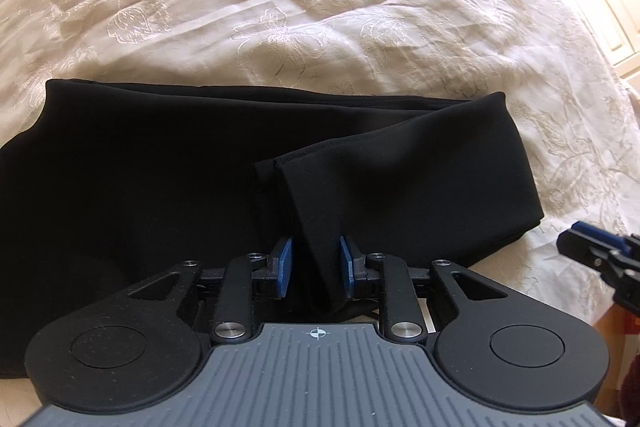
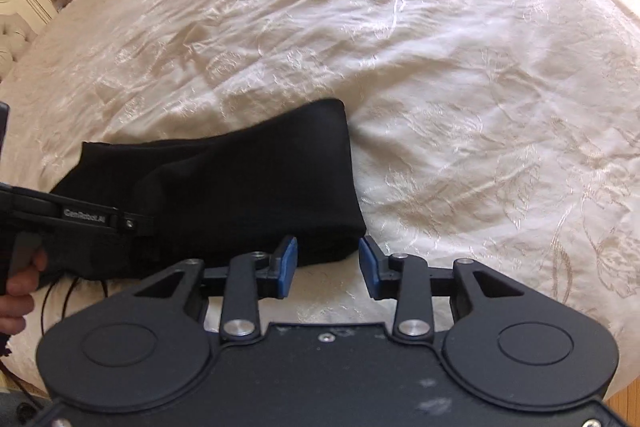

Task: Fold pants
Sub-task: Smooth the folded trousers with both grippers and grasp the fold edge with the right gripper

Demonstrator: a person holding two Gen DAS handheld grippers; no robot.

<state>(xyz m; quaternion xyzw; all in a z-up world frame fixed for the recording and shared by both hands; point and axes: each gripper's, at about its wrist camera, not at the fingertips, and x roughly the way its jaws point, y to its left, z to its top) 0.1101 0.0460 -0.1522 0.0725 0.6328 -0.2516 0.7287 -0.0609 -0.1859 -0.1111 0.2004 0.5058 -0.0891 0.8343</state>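
You are working over a wide bed whose cream bedspread is stitched with pale flowers and is lying in soft wrinkles under bright light from the far right. On it, toward your near edge, the black pants are lying folded into a long band that is running left to right, with the rounded fold at the right end and the two hemmed leg ends lying on top near the middle, one hem peeking out just beside the other. Your left gripper is pointing steeply down at the pants, and a flap of the upper leg end is standing up between its blue pads; the fingers are standing a little apart around that flap, the right pad lying against the cloth and the left pad showing a narrow gap, so no firm pinch is showing. Your right gripper is hovering just past the near right corner of the pants, its fingers standing apart with only bedspread between them. Your left hand is wrapping the handle of its gripper at the left edge of the right wrist view.
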